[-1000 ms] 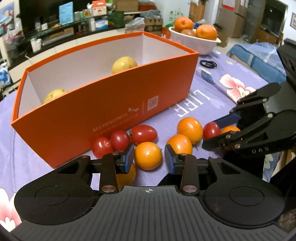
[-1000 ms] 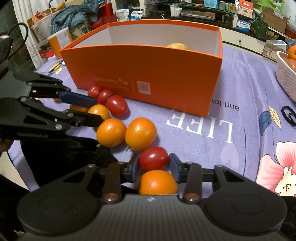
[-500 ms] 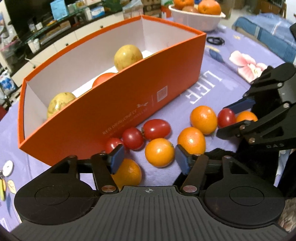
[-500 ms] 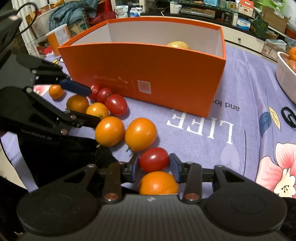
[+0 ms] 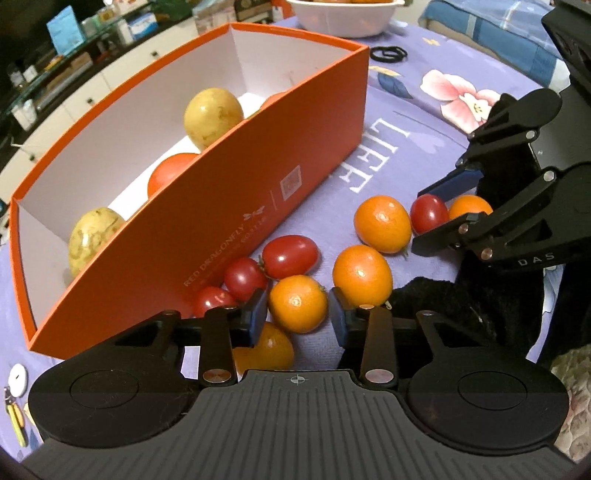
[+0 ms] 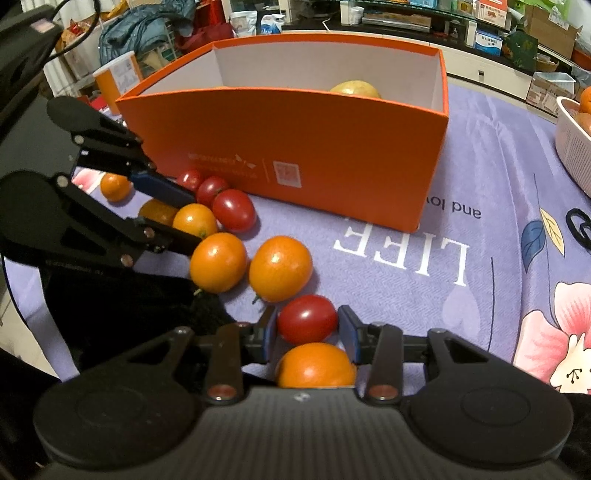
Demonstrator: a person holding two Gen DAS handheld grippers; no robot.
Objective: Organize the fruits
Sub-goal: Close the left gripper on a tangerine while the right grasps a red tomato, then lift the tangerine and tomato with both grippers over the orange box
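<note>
An orange box [image 5: 229, 206] stands on the purple cloth, holding two yellow-green fruits [image 5: 213, 117] and a red tomato [image 5: 168, 177]. Small oranges and cherry tomatoes lie loose in front of it. My left gripper [image 5: 298, 314] is open, its pads on either side of a small orange [image 5: 297, 303]; another orange [image 5: 271, 349] lies under it. My right gripper [image 6: 307, 334] is open around a cherry tomato [image 6: 307, 318], with an orange [image 6: 316, 365] just behind it. The box [image 6: 295, 147] also shows in the right wrist view.
A white bowl of oranges [image 5: 343, 18] stands beyond the box. Black hair ties [image 5: 389, 54] lie near it. Two more oranges [image 6: 280, 267] and three cherry tomatoes [image 6: 234, 209] lie between the grippers. Shelves with clutter stand behind.
My left gripper rose and tilted down over the box, so its inside now shows, and its jaws stand a little wider around the small orange. The right gripper stayed around the cherry tomato.
</note>
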